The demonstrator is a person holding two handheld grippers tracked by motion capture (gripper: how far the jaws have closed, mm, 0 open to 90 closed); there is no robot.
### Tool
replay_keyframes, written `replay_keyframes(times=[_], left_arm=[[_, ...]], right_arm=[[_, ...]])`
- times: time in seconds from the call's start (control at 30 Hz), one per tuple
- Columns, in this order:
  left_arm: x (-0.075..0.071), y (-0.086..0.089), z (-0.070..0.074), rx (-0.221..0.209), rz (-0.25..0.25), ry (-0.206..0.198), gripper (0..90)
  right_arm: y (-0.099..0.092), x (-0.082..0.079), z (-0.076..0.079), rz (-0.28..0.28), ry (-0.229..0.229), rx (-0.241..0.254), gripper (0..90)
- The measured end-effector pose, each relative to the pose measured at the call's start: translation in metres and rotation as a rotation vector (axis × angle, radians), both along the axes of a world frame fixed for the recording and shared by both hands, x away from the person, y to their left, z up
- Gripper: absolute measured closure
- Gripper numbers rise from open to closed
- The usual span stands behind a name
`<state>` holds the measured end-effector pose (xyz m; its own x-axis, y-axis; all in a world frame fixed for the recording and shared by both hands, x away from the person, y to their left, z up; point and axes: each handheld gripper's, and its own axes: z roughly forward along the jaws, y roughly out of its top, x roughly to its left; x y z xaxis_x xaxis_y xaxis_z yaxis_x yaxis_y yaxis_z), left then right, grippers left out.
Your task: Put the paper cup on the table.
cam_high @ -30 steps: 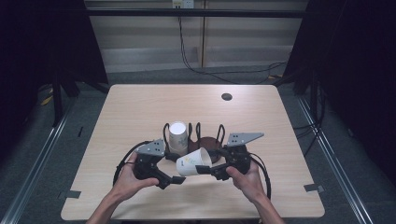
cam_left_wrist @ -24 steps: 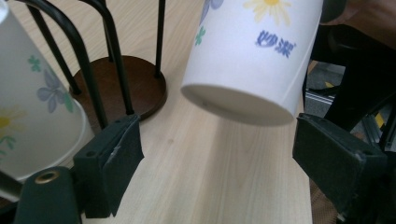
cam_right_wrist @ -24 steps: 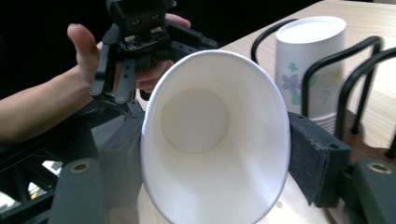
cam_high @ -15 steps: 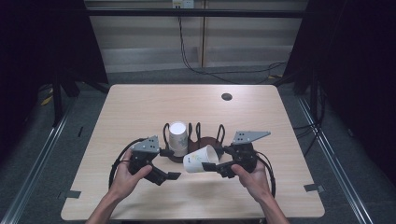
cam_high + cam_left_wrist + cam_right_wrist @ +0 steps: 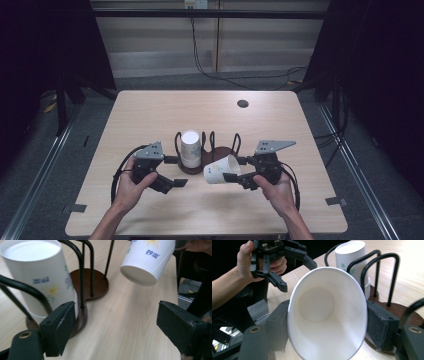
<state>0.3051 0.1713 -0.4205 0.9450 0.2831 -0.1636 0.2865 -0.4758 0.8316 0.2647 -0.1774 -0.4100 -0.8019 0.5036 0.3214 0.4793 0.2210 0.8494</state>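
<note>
**White paper cup squeezed in the right gripper beside the rack**

Paper, white with a printed flower, makes up the cup (image 5: 221, 170) that the right gripper (image 5: 235, 179) pinches by its rim. It lies tipped on its side in the air, just in front of the cup rack (image 5: 212, 150), its base pointing toward the left gripper (image 5: 175, 183). The right gripper view looks straight into the cup's open mouth (image 5: 325, 312), pressed into an oval between the two black pads (image 5: 379, 325); the high view shows the outside wall instead. The left gripper view catches the cup's round base (image 5: 139, 275) and blue print on its side.

A second cup (image 5: 190, 147) sits upside down on the left end of the rack, among its black wire loops (image 5: 212, 142). The left gripper's jaws stand spread wide with nothing between them, low over the wooden table (image 5: 150, 115) in front of the rack's left end. The left gripper view shows the rack's dark brown base (image 5: 96, 285) close up.
</note>
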Motion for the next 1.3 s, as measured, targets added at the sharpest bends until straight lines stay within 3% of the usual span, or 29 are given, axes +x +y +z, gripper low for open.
replay_keyframes(times=[0.13,0.53,0.67,0.8,1.1,1.3], left_arm=[[0.000,0.004,0.001,-0.013,0.008,0.005,16.0],[0.005,0.010,-0.001,0.006,0.013,0.013,16.0],[0.008,0.012,-0.002,-0.011,0.017,0.018,16.0],[0.008,0.014,-0.002,-0.014,-0.003,0.005,16.0],[0.010,0.020,-0.005,0.005,0.023,0.022,16.1],[0.004,0.028,-0.008,0.036,0.046,0.009,16.0]], right_arm=[[-0.007,0.000,0.002,-0.019,-0.004,-0.001,28.1],[-0.034,-0.007,-0.002,-0.076,0.021,-0.040,28.1],[-0.040,-0.007,-0.005,-0.091,0.031,-0.046,28.1],[-0.044,-0.008,-0.004,-0.102,0.027,-0.069,28.1],[-0.054,-0.006,-0.005,-0.120,0.043,-0.083,28.1],[-0.063,-0.005,-0.005,-0.139,0.050,-0.099,28.1]])
